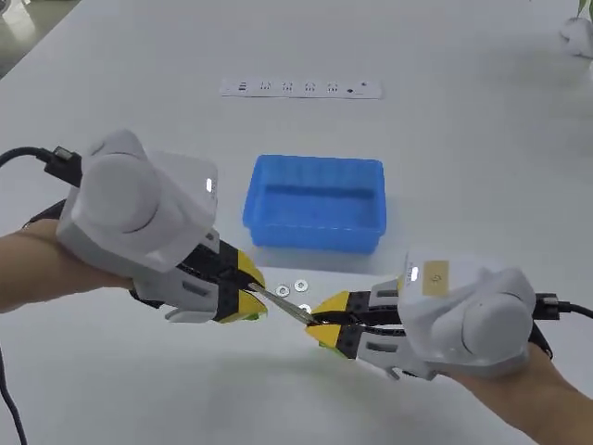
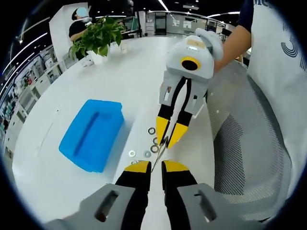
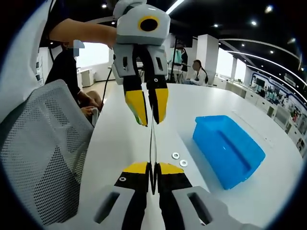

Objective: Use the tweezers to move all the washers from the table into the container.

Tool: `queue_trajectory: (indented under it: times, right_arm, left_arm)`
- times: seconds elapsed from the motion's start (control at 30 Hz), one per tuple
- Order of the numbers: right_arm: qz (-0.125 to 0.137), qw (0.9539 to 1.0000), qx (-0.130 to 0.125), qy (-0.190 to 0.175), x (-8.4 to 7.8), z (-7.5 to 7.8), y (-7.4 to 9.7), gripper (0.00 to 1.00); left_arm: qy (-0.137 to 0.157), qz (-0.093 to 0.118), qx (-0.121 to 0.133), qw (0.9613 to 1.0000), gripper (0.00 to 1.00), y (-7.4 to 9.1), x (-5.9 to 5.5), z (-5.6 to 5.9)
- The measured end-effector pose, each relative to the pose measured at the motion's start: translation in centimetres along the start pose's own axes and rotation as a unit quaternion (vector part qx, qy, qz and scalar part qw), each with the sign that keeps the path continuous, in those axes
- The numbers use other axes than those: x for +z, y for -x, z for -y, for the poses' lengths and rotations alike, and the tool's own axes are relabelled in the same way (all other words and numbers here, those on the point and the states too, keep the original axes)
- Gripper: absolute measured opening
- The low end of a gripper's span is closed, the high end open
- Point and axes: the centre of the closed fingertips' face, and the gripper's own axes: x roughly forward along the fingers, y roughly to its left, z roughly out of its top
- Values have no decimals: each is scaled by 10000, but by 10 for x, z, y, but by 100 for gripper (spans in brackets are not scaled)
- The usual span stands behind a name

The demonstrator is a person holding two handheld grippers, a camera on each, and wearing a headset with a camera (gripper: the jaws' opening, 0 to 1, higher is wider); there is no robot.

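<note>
Clenching the tweezers (image 1: 285,304), the right gripper (image 1: 320,330) faces the left gripper (image 1: 250,298), whose jaws bracket them, grip unclear, beside washers (image 1: 300,286).

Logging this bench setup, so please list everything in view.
white table: one, white, under everything.
blue plastic container: one, blue, mid-table.
small metal washers: at least four, silver, on table near container.
thin metal tweezers: one, silver, between the grippers.
white power strip: one, white, far table side.
green potted plant: one, green, on table.
grey mesh chair: one, grey, beside table.
left gripper: one, white and yellow, jaws flanking tweezers.
right gripper: one, white and yellow, shut on tweezers.
</note>
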Motion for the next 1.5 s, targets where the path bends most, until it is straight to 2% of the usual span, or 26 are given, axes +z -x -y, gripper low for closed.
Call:
queue_trajectory:
  times: [0.07,0.2,0.3,0.47,0.6,0.8,0.83,0.9,1.23,1.5]
  right_arm:
    - [-18,10000,8,9,-1,-1,0,7]
    - [-22,10000,16,3,-1,-2,2,7]
    - [-10,10000,27,-2,-1,-4,2,7]
    - [83,9999,46,-99,2,-7,2,7]
    - [108,9999,91,-86,3,-12,-1,7]
    - [48,9999,97,-107,-5,-13,0,7]
    - [80,9998,102,-118,-5,-12,2,7]
    - [87,9998,98,-151,-6,-12,5,7]
    - [52,9998,132,-108,-7,-13,7,8]
    - [-44,9999,78,-72,-7,-10,5,11]
  left_arm:
    - [-40,99,-2,9999,10,1,7,0]
    - [-138,29,-159,9998,9,0,5,6]
    - [-169,70,-227,9996,8,2,6,11]
    - [-259,215,-279,9990,7,7,15,17]
    - [-303,400,-314,9982,7,8,25,21]
    - [-331,659,-370,9966,7,-3,34,27]
    - [-282,810,-375,9956,7,-5,38,28]
    - [-204,942,-381,9946,7,-7,42,28]
    - [-283,1123,-485,9921,7,-16,46,31]
    - [-296,1215,-438,9912,6,-19,47,30]
